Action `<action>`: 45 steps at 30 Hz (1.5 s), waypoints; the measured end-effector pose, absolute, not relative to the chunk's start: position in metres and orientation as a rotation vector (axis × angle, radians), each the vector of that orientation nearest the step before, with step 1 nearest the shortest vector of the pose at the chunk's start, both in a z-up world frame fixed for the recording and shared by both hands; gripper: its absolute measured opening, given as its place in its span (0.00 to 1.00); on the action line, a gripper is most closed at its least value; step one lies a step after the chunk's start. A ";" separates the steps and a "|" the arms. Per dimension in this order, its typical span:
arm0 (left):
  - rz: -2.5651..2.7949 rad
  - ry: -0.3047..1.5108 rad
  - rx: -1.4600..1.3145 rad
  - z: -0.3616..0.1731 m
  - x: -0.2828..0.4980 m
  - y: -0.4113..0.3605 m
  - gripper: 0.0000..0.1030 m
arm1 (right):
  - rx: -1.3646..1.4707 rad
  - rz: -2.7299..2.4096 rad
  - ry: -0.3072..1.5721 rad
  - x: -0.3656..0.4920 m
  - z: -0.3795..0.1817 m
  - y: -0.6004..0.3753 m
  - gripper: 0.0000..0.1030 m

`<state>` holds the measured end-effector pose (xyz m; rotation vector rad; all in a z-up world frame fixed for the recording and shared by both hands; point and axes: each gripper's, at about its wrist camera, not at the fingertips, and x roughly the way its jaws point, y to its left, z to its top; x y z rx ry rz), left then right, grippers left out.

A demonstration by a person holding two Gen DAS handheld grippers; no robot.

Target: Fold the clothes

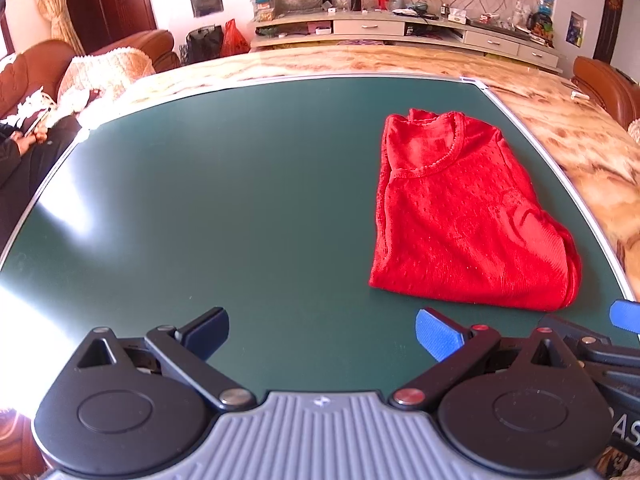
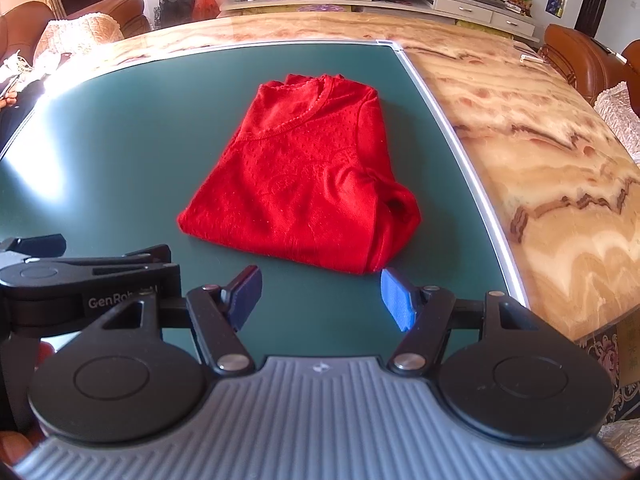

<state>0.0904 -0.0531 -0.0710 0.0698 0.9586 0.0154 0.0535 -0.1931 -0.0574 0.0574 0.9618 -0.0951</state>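
Right wrist view: right gripper [image 2: 320,296] is held agape, nothing between its pads, just short of the near hem of the red shirt [image 2: 304,184]. Left gripper [image 1: 322,334] is likewise spread wide and empty, beside the shirt's near left corner. The shirt lies folded on the green mat [image 2: 120,152] atop the counter [image 2: 520,140]. Risk noted: a pinch on only the top layer could undo the fold; a drag could bunch it. Counted: one shirt, two grippers, one mat.

Right gripper [image 2: 320,300] hovering jaws apart near a folded red top [image 2: 304,184] — lying on a green mat [image 2: 120,152], marble table [image 2: 520,140] showing alongside
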 end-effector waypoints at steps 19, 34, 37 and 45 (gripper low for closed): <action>0.011 0.942 0.009 -0.096 0.057 -0.065 0.99 | 0.058 -0.145 0.959 0.020 -0.078 -0.207 0.72; 0.049 0.943 0.006 -0.101 0.047 -0.054 0.99 | 0.052 -0.136 0.965 0.012 -0.092 -0.195 0.72; 0.052 0.956 -0.003 -0.104 0.048 -0.051 0.98 | 0.054 -0.135 0.970 0.013 -0.096 -0.195 0.72; 0.046 0.953 0.003 -0.108 0.047 -0.051 0.98 | 0.037 -0.141 0.981 0.019 -0.104 -0.195 0.72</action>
